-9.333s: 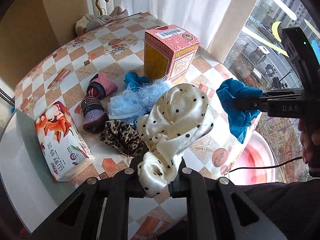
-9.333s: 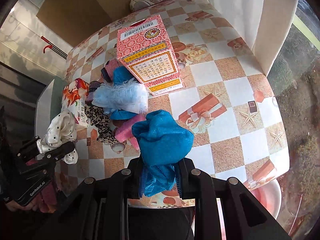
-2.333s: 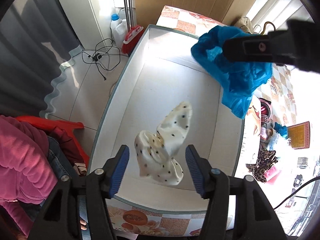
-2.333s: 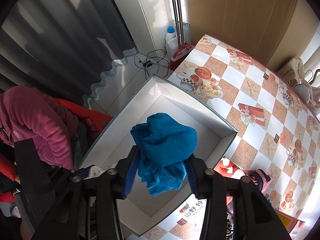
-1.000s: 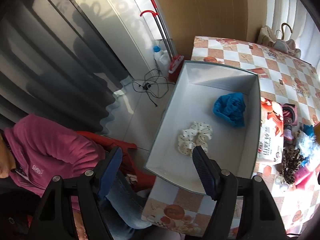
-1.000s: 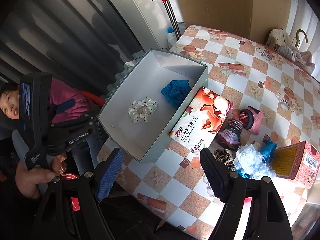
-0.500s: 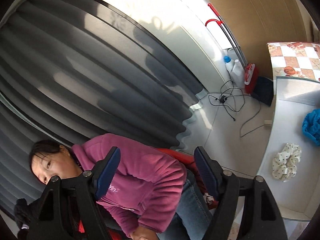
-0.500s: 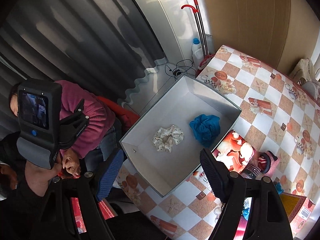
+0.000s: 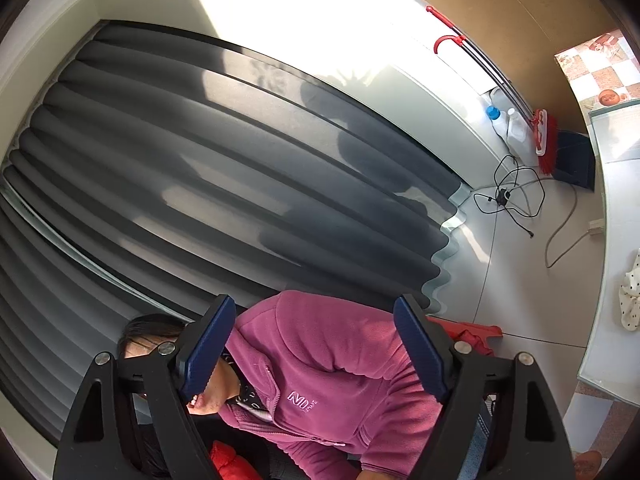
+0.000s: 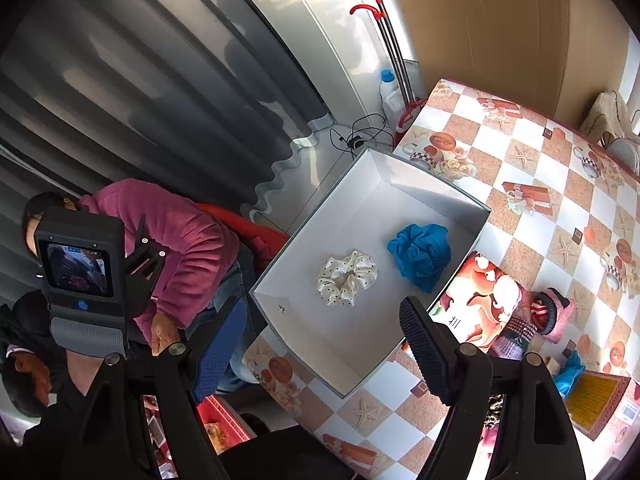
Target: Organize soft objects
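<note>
A white dotted scrunchie (image 10: 346, 277) and a blue soft item (image 10: 420, 255) lie inside the open white box (image 10: 440, 196) on the checkered table. My right gripper (image 10: 324, 344) is open and empty, high above the box's near corner. My left gripper (image 9: 316, 344) is open and empty, swung away from the table toward a person in a magenta fleece (image 9: 328, 364). The scrunchie (image 9: 630, 300) shows only at the right edge of the left wrist view. The left gripper's body (image 10: 80, 276) shows at the left of the right wrist view.
A tissue pack (image 10: 480, 308) lies against the box's right side. Knitted pink and purple items (image 10: 544, 320), a blue fluffy item (image 10: 568, 372) and a red carton (image 10: 600, 404) sit further right. Grey curtains, a broom (image 10: 388, 48), bottles and cables are beyond the table.
Both grippers let go of their items into the box and pulled back. The left gripper has turned away from the box toward the seated person; the right gripper has risen.
</note>
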A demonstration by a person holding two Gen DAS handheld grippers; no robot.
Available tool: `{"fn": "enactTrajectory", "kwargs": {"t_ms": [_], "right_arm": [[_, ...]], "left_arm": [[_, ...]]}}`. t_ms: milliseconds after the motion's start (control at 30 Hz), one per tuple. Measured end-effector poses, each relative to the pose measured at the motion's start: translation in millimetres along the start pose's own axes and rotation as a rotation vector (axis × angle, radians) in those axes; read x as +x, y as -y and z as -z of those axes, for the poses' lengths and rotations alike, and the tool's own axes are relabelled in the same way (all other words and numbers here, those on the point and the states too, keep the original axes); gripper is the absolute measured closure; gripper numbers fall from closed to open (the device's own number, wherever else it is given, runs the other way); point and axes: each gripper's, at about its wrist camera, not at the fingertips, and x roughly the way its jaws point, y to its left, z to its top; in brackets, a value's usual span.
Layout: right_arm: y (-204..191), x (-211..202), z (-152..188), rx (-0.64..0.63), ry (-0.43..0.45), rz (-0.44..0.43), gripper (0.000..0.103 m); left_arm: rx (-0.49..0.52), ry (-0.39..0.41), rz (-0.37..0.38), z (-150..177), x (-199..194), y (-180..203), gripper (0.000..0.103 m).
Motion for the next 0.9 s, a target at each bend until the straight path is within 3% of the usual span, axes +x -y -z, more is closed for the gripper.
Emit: {"fn": "enactTrajectory", "kwargs": {"t_ms": [167,267,367,500,567,767,900], "right_arm": [[0.8,-0.2,0.2,0.017,0.003,-0.016,0.023],[9.9,2.5,-1.8,0.092,-0.007,-0.129,0.023],[25.6,12.9,-3.3,0.216,-0.051,-0.312,0.023],[43.9,25.0,-0.3,0.357,-0.079,-0.443,0.023],[49.5,24.8,1.1,0.397,-0.065,-0.459,0.023],[51.6,19.6,3.6,0.419,-0.029,-0.469,0.023],[50.5,13.2,7.0,0.411,-0.01,-0.446,0.023]], "left_arm": [[0.013,0.011,0.01,0.2,-3.9,3.0,0.018],[-0.027,-0.013,0.071,0.9,-1.0,-2.1,0.018],[-0.161,-0.111,0.28,4.9,12.3,-13.3,0.017],[-0.279,-0.22,0.55,9.0,24.0,-16.0,0.017],[-0.301,-0.255,0.595,9.7,25.6,-13.6,0.017],[-0.253,-0.212,0.628,3.0,5.1,-2.0,0.017],[-0.291,-0.221,0.713,1.3,-2.4,-5.6,0.017]]}}
